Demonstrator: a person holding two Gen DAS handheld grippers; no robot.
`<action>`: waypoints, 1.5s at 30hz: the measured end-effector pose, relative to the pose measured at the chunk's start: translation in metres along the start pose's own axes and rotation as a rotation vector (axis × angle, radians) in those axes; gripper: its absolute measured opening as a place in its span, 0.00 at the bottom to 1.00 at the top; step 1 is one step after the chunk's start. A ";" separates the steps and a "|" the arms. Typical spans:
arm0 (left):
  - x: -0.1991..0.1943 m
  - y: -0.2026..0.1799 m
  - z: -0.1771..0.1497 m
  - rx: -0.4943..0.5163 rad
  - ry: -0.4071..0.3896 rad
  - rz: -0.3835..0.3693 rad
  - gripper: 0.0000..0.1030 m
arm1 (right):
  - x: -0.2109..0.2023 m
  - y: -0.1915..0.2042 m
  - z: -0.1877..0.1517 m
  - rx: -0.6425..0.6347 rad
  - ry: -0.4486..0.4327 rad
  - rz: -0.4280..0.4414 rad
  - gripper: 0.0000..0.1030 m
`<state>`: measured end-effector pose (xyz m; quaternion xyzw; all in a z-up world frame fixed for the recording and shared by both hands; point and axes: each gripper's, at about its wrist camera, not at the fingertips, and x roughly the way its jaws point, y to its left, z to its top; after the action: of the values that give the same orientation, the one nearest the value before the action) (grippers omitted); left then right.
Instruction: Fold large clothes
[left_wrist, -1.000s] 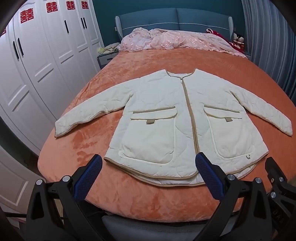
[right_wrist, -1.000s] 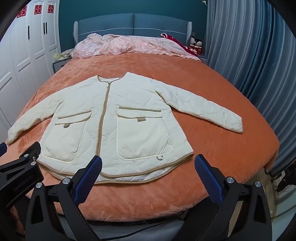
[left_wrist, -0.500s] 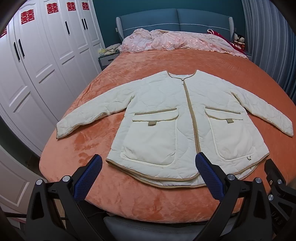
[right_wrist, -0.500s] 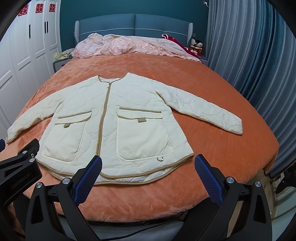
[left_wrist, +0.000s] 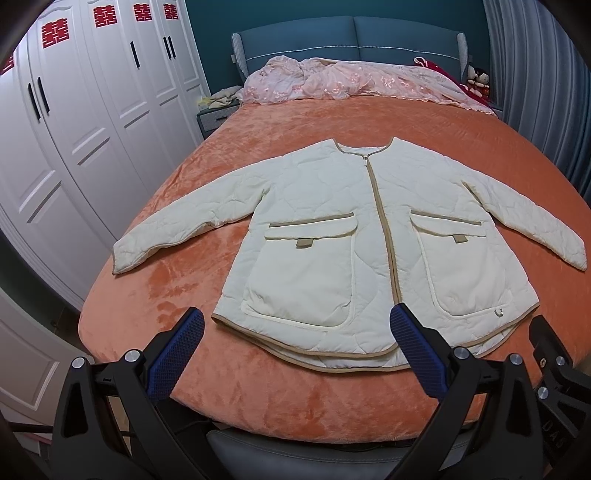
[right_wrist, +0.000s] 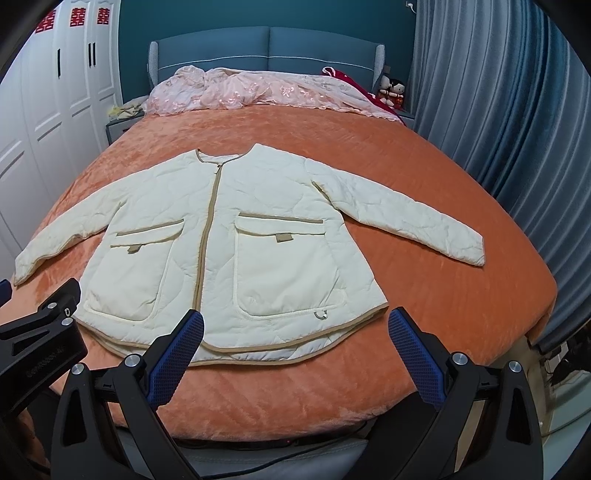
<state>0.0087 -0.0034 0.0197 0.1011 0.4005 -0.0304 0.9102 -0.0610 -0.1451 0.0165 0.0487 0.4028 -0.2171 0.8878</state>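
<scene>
A cream quilted jacket (left_wrist: 354, 236) (right_wrist: 229, 240) with tan trim lies flat and face up on the orange bedspread (left_wrist: 332, 122), zipped, both sleeves spread out to the sides. Its hem points toward me. My left gripper (left_wrist: 295, 325) hovers open above the foot of the bed, over the hem's left half, holding nothing. My right gripper (right_wrist: 295, 325) is open too, above the hem's right part, empty. The right gripper's black body shows at the right edge of the left wrist view.
White wardrobe doors (left_wrist: 74, 129) line the left side of the bed. Grey-blue curtains (right_wrist: 517, 129) hang on the right. A pink crumpled cover (left_wrist: 351, 79) and a blue headboard (left_wrist: 351, 40) sit at the far end. A nightstand (left_wrist: 214, 118) stands far left.
Both grippers have drawn back and risen slightly, so the jacket sits a little farther away and more of the bed's foot shows. The jacket itself has not moved.
</scene>
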 end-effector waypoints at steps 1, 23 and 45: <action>0.000 0.001 0.001 0.000 0.001 0.001 0.95 | 0.000 0.000 0.000 0.000 0.000 0.001 0.95; 0.008 0.000 -0.012 -0.002 0.005 0.009 0.95 | 0.004 0.002 -0.003 0.002 0.009 0.009 0.95; 0.011 0.001 -0.014 -0.002 0.006 0.016 0.95 | 0.005 0.004 -0.003 0.002 0.010 0.010 0.95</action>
<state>0.0058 0.0011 0.0025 0.1032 0.4025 -0.0224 0.9093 -0.0590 -0.1426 0.0104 0.0529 0.4069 -0.2129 0.8867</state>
